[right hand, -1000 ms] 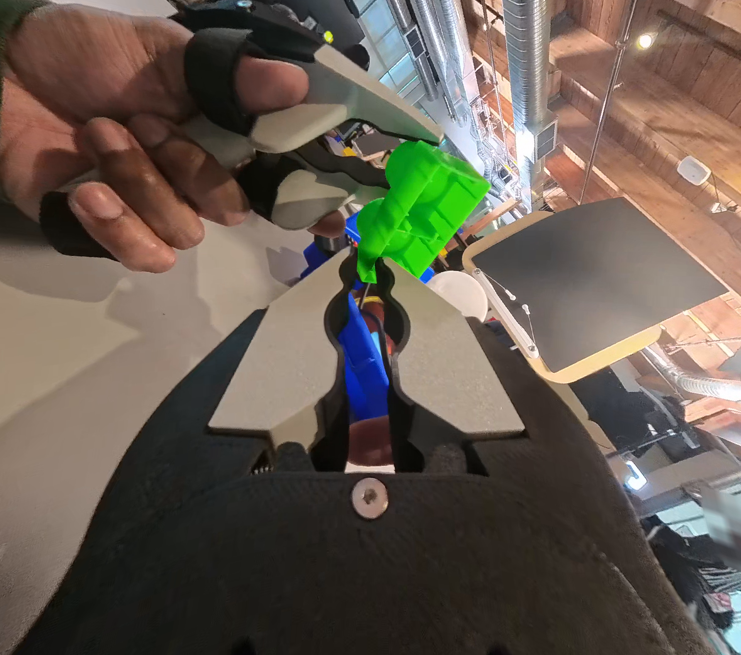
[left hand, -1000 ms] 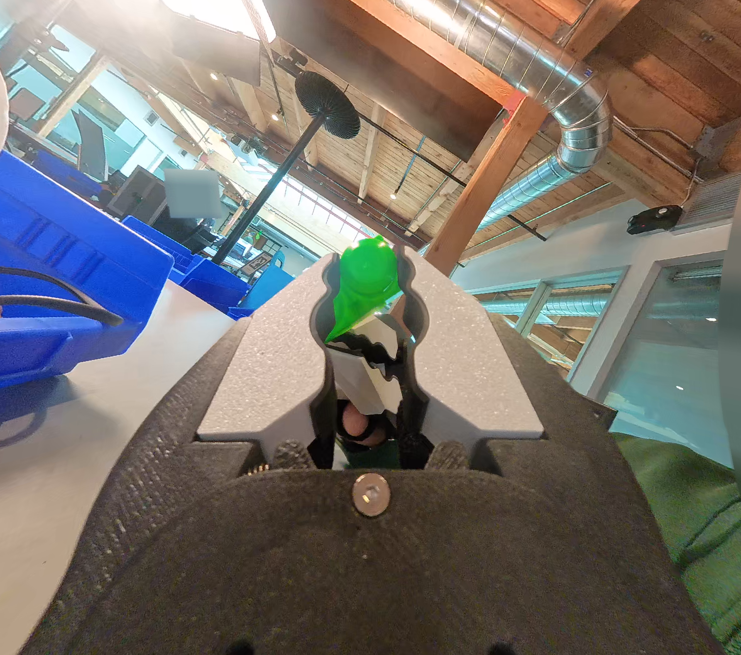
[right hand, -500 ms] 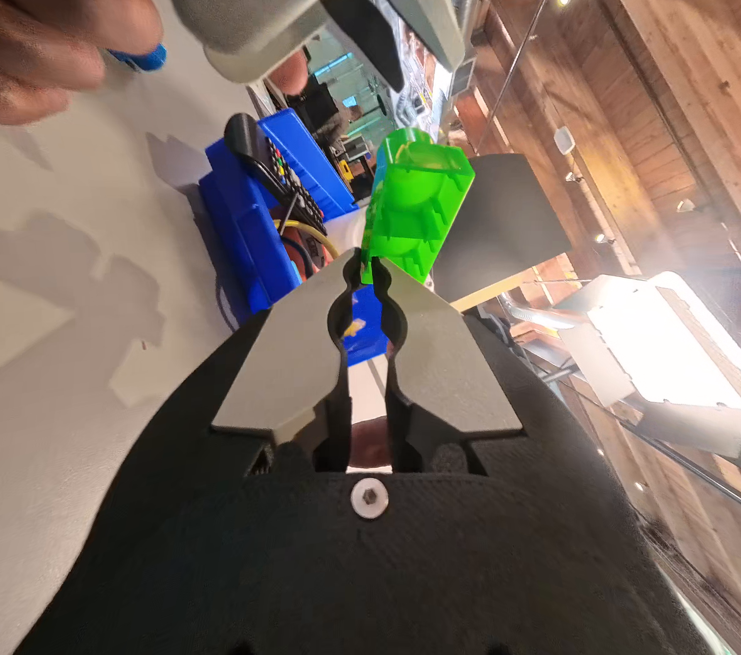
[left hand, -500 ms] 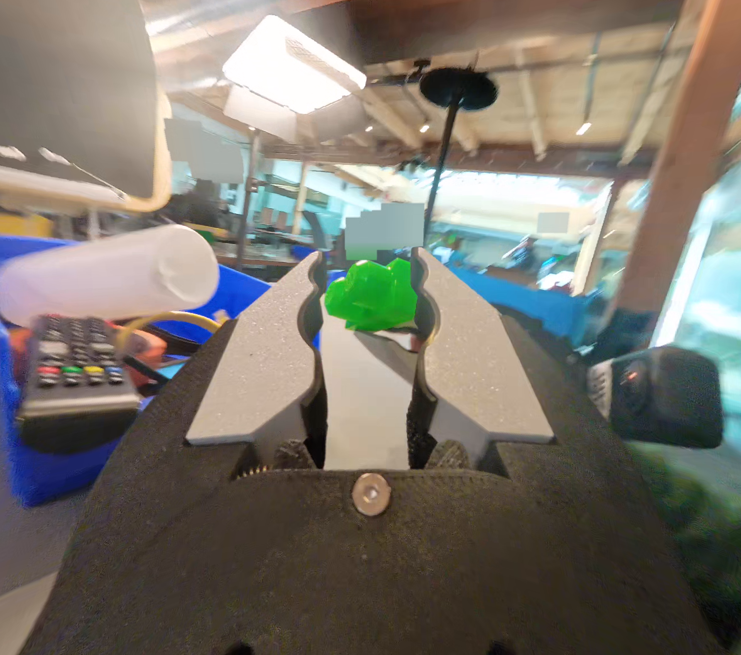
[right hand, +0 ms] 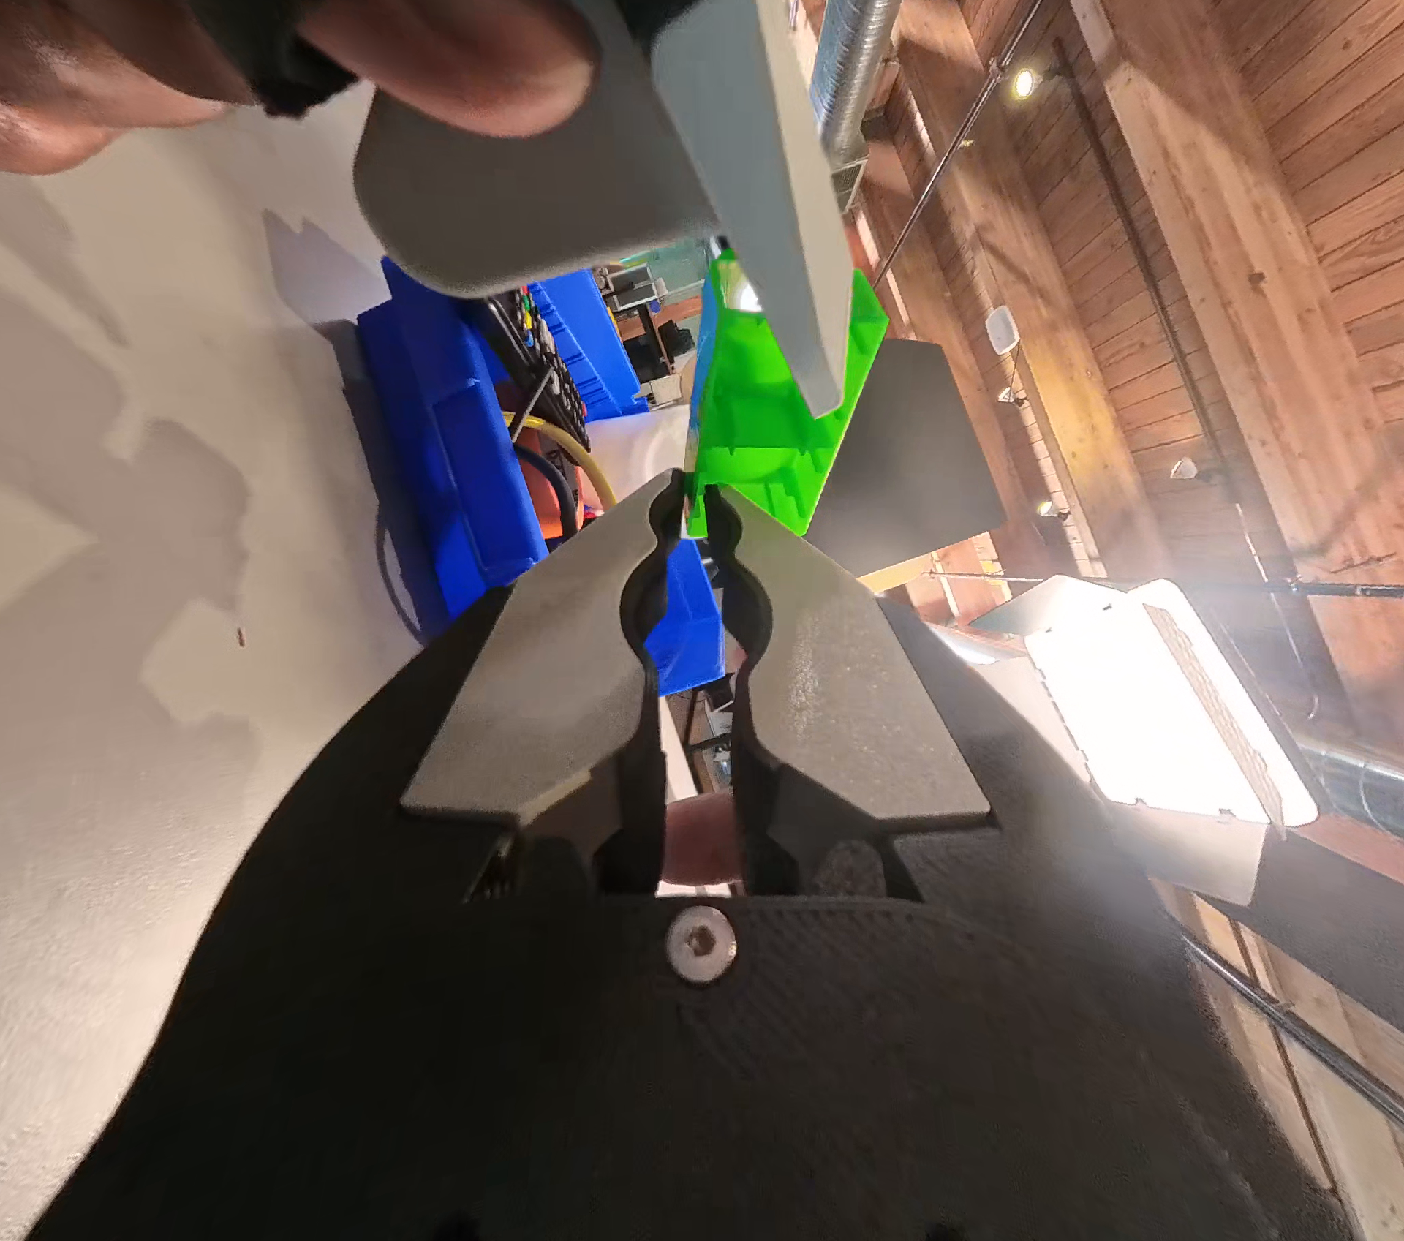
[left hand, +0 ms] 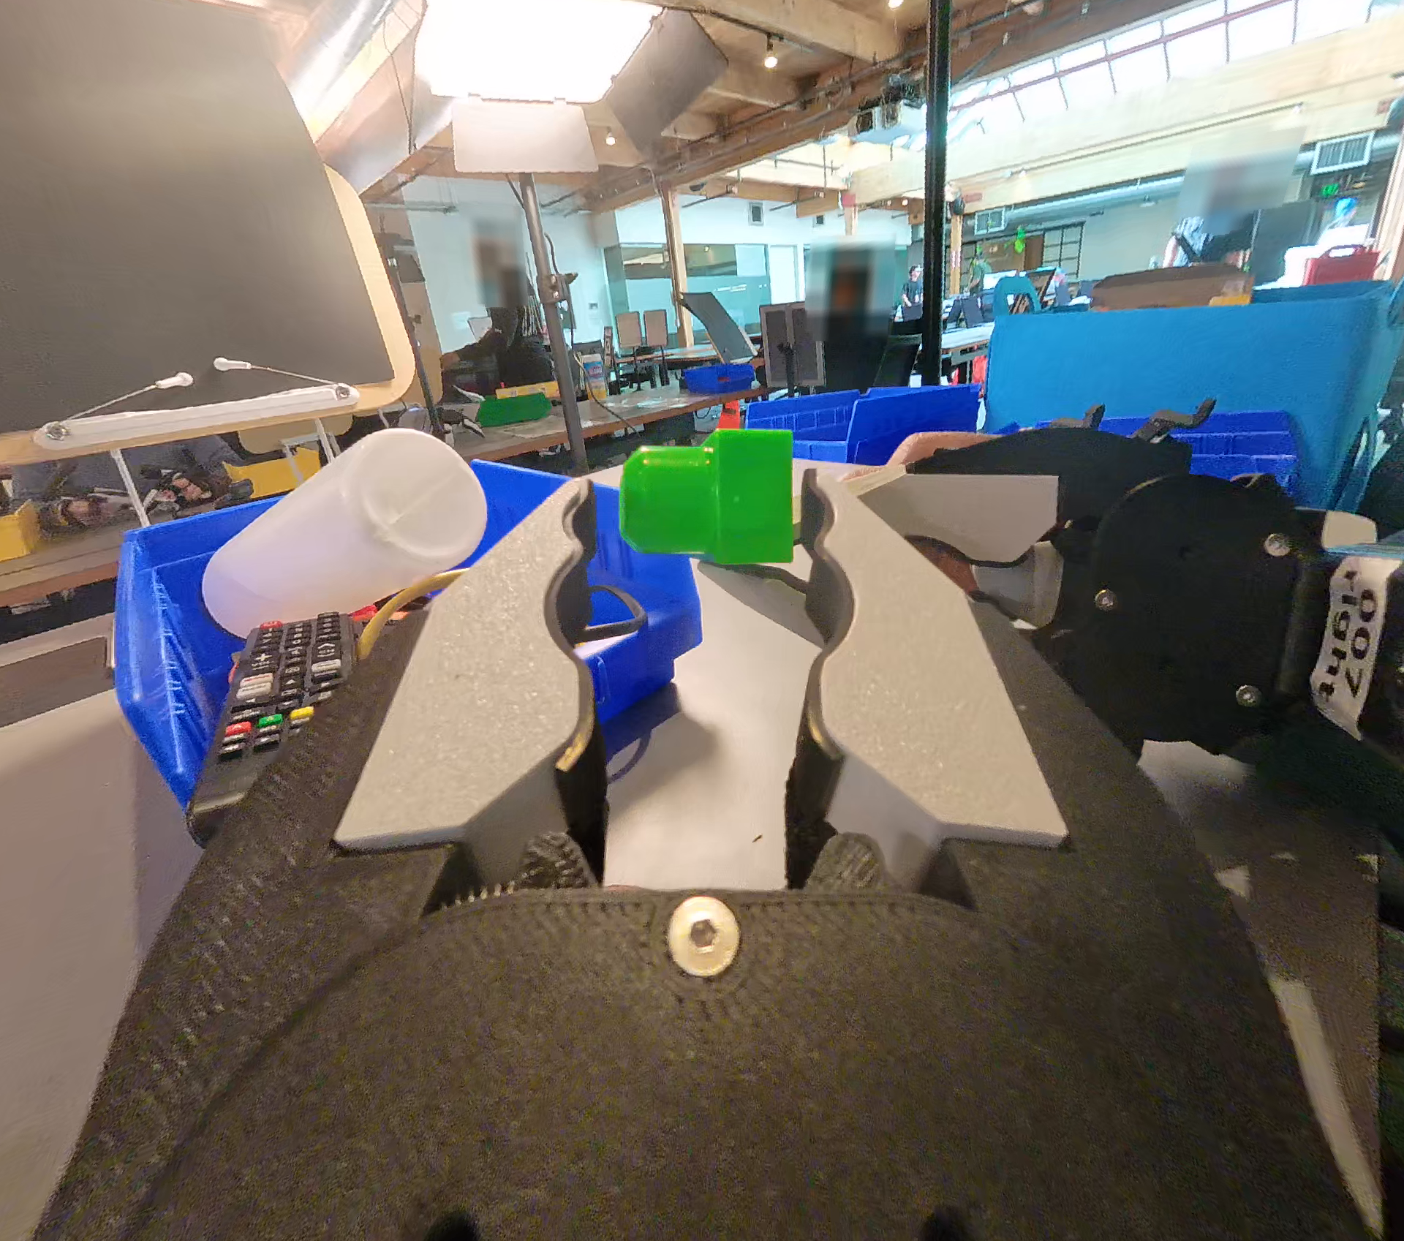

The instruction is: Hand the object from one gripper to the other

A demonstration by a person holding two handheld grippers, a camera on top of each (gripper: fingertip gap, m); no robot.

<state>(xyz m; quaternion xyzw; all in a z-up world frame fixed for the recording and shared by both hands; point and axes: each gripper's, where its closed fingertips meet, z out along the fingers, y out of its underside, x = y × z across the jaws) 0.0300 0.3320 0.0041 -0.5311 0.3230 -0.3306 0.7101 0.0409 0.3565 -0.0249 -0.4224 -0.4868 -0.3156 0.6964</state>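
A bright green plastic block (left hand: 706, 505) hangs in the air above the grey table (left hand: 699, 711). My right gripper (right hand: 693, 502) is shut on one thin edge of the block (right hand: 760, 445). In the left wrist view it reaches in from the right, and its grey fingers (left hand: 965, 513) meet the block's right side. My left gripper (left hand: 695, 490) is open, with its two tips on either side of the block. In the right wrist view one left finger (right hand: 775, 262) lies across the block's face. A hand (right hand: 456, 42) holds the left gripper.
A blue bin (left hand: 646, 597) on the left holds a white cylinder (left hand: 342, 536), a black remote control (left hand: 281, 688) and cables. More blue bins (left hand: 858, 422) stand behind. A lit light panel (left hand: 547, 4) on a stand and a black board (left hand: 152, 201) rise beyond the table. There is about 4 cm between the tips of the two grippers.
A second ago both grippers were shut on the green block. My left gripper has let go, opened wide and swung level. The right gripper still holds the block.
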